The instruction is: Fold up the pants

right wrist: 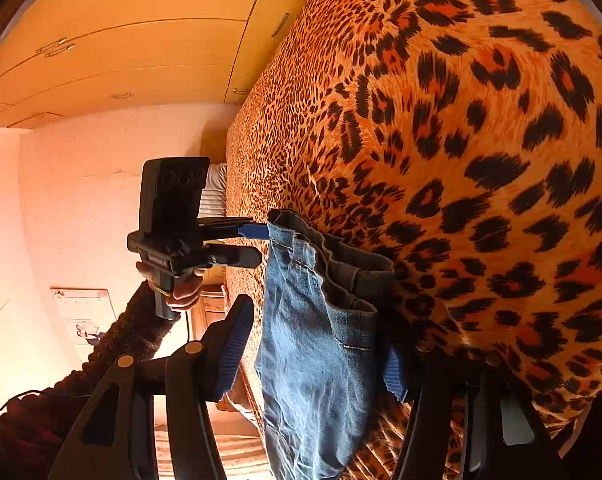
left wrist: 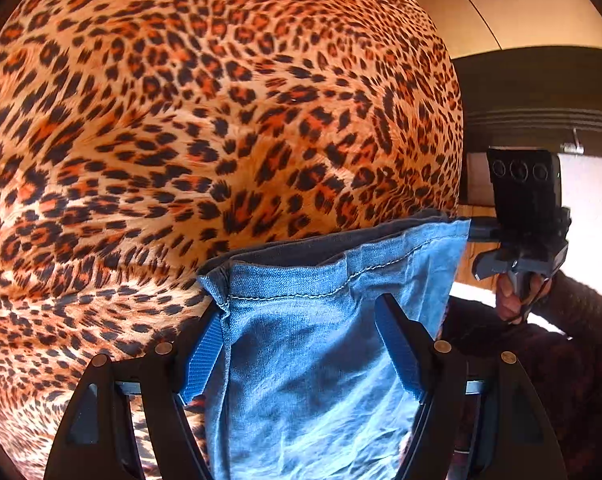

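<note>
The left tongs [left wrist: 301, 344] stood wide apart, the jeans [left wrist: 317, 360] lying slack between the blue pads [left wrist: 203, 356] and running off toward six o'clock. In the right wrist view the right tongs [right wrist: 317, 356] gaped too, denim [right wrist: 317, 360] draped in the gap, whether a pad pressed it I could not tell. The jeans sat over the leopard-print bed [left wrist: 221, 120], a wardrobe [right wrist: 121, 48] at eleven o'clock.

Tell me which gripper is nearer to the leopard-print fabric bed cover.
Right, probably. The right gripper has the bed cover close beside one finger; the left gripper hangs beyond its edge.
</note>
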Tool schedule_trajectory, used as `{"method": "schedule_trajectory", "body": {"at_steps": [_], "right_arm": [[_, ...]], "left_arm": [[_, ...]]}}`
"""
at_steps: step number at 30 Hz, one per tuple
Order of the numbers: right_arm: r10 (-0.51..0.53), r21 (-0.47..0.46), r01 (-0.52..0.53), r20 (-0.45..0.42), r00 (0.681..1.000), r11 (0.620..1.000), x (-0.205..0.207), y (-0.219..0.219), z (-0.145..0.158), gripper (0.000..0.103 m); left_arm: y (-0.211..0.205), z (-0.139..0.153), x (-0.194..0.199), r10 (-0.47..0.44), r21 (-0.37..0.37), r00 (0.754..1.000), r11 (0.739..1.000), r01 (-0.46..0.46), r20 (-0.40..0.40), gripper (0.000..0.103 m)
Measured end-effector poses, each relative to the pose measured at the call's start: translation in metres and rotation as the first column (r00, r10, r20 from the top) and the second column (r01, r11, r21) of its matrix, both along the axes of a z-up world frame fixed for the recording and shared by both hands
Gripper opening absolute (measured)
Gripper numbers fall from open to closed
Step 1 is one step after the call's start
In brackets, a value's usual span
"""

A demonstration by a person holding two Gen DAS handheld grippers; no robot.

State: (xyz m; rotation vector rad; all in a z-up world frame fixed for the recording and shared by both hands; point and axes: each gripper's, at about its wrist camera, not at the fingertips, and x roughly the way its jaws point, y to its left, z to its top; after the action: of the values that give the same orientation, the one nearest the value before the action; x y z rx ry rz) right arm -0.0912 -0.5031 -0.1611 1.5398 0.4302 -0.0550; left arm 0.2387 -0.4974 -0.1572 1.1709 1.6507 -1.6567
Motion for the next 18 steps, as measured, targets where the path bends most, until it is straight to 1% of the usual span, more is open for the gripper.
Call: {"method": "schedule_trajectory", "body": {"at_steps": [1,2,3,4,5,6,7,8,10,11,12,13,16,18], "right_arm": [[-0.004,0.005,0.004,0.004,1.0,1.0,-0.002,0.0,0.0,0.058],[-0.008,0.005,0.008,-0.002,1.0,1.0,-0.003,0.0,0.0,0.055],[-0.006,0.003,0.006,-0.009,1.0,1.0,-0.003,0.0,-0.001,0.053],[0.0,-0.011,0.0,-0.028,1.0,1.0,-0.001,0.001,-0.002,0.048],[0.007,-0.029,-0.008,-0.059,0.998,1.0,0.002,0.001,-0.004,0.041],[0.018,-0.043,-0.022,-0.084,0.996,0.999,0.004,0.002,-0.006,0.037],[0.027,-0.067,-0.036,-0.121,0.992,0.997,0.005,0.002,-0.007,0.029],[0.034,-0.093,-0.049,-0.162,0.986,0.994,0.007,0.003,-0.005,0.017],[0.03,-0.129,-0.058,-0.211,0.977,0.99,0.012,0.005,-0.002,0.011],[0.03,-0.143,-0.064,-0.224,0.974,0.988,0.014,0.007,0.0,0.01],[0.035,-0.156,-0.071,-0.228,0.973,0.985,0.015,0.008,0.003,0.01],[0.04,-0.168,-0.079,-0.225,0.974,0.983,0.016,0.008,0.006,0.009],[0.061,-0.22,-0.11,-0.218,0.974,0.969,0.016,0.011,0.018,0.009],[0.075,-0.258,-0.132,-0.22,0.973,0.957,0.014,0.011,0.03,0.008]], "left_arm": [[0.0,0.001,0.0,0.002,-0.017,1.0,1.0,-0.002,0.004,0.068],[0.001,0.0,0.004,0.023,-0.028,1.0,0.999,-0.023,0.01,0.058],[0.001,-0.002,0.008,0.051,-0.032,0.999,0.998,-0.05,0.019,0.052],[0.0,-0.005,0.013,0.08,-0.037,0.996,0.996,-0.079,0.028,0.042],[0.002,-0.007,0.017,0.11,-0.038,0.993,0.993,-0.109,0.031,0.036],[0.004,-0.008,0.019,0.137,-0.044,0.99,0.99,-0.135,0.039,0.035],[0.006,-0.008,0.015,0.142,-0.063,0.988,0.988,-0.139,0.059,0.034],[0.008,-0.006,0.007,0.127,-0.097,0.987,0.988,-0.117,0.096,0.032],[0.014,-0.003,-0.014,0.081,-0.164,0.978,0.985,-0.05,0.193,0.028],[0.017,-0.002,-0.023,0.072,-0.184,0.972,0.982,-0.031,0.224,0.025],[0.018,-0.002,-0.028,0.079,-0.192,0.97,0.981,-0.034,0.229,0.022],[0.019,-0.002,-0.03,0.098,-0.192,0.971,0.98,-0.056,0.218,0.016],[0.026,0.004,-0.039,0.163,-0.22,0.968,0.968,-0.119,0.192,0.013],[0.032,0.012,-0.036,0.198,-0.238,0.965,0.959,-0.154,0.173,0.012]]}}
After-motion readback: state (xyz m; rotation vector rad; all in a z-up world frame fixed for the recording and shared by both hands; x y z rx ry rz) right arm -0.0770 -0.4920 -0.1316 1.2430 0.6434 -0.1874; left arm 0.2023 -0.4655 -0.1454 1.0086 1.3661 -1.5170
